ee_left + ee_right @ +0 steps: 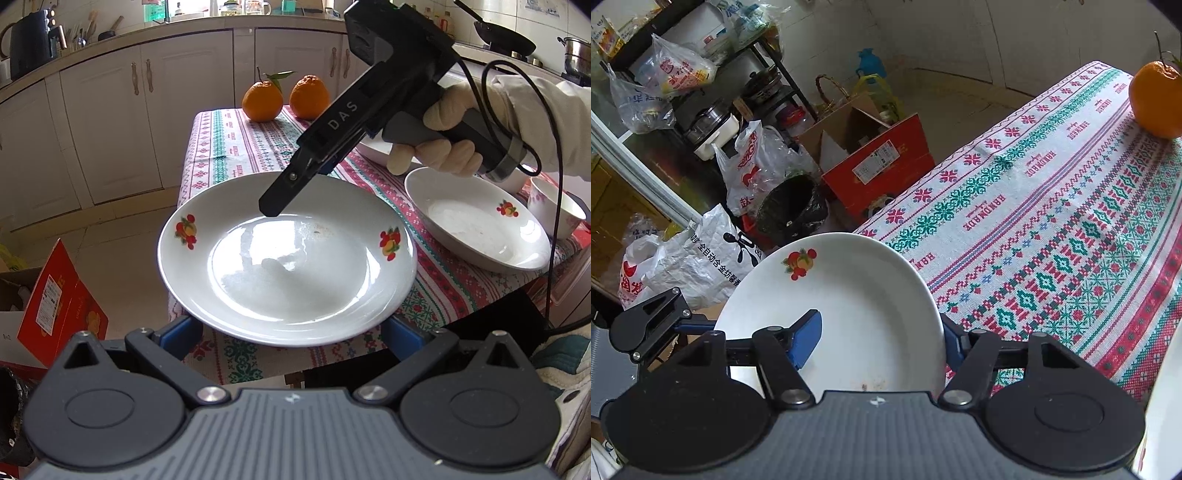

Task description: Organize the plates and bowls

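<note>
Clearly the right gripper has its fingers closed on the fruit-print plate. In the right wrist view one blue pad lies on the plate's inner surface and the other sits just outside its rim, with the sloping wall pinched between them. In the left wrist view this gripper slants down onto the plate's far rim, held by a gloved hand beyond the plate to its right.

The left gripper has its fingers spread wide at the plate's near rim. Their tips run under that rim and are hidden, so I cannot tell whether they touch it.

The plate is white with small red and yellow fruit motifs. It sits at the corner of the bench, which is covered by a patterned red, green and white cloth, and part of the plate juts out past the cloth's edge over the floor. Whether it rests on the cloth or is raised off it cannot be told.

A second fruit-print dish lies right of the plate, apart from it, with a white bowl just beyond that. Two oranges stand behind the plate at the far end of the cloth. A red carton sits on the floor to the plate's left.
</note>
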Demonstrator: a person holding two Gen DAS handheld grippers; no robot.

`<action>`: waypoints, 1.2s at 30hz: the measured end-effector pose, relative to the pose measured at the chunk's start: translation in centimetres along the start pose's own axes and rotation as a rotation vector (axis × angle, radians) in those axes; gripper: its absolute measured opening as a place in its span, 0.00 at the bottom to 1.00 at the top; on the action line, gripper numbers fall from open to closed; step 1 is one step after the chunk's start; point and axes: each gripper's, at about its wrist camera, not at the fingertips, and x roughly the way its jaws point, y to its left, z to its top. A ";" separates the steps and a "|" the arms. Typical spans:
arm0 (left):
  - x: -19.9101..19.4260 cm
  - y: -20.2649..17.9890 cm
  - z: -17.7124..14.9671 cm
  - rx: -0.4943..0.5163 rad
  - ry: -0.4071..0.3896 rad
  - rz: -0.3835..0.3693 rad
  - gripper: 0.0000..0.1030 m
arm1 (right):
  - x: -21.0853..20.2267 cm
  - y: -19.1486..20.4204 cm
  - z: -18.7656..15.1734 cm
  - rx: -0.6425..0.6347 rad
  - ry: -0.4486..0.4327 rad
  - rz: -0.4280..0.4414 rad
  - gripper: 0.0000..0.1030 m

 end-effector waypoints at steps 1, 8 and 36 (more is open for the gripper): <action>0.0 0.0 0.0 0.000 0.002 -0.001 0.99 | 0.0 -0.1 0.0 0.003 0.000 0.004 0.70; 0.3 0.2 0.2 0.006 0.012 -0.004 0.99 | -0.3 -0.7 0.0 0.040 -0.006 0.043 0.70; 4.0 2.4 3.7 0.069 0.008 -0.027 0.98 | -1.6 -5.1 2.7 0.094 -0.086 -0.024 0.72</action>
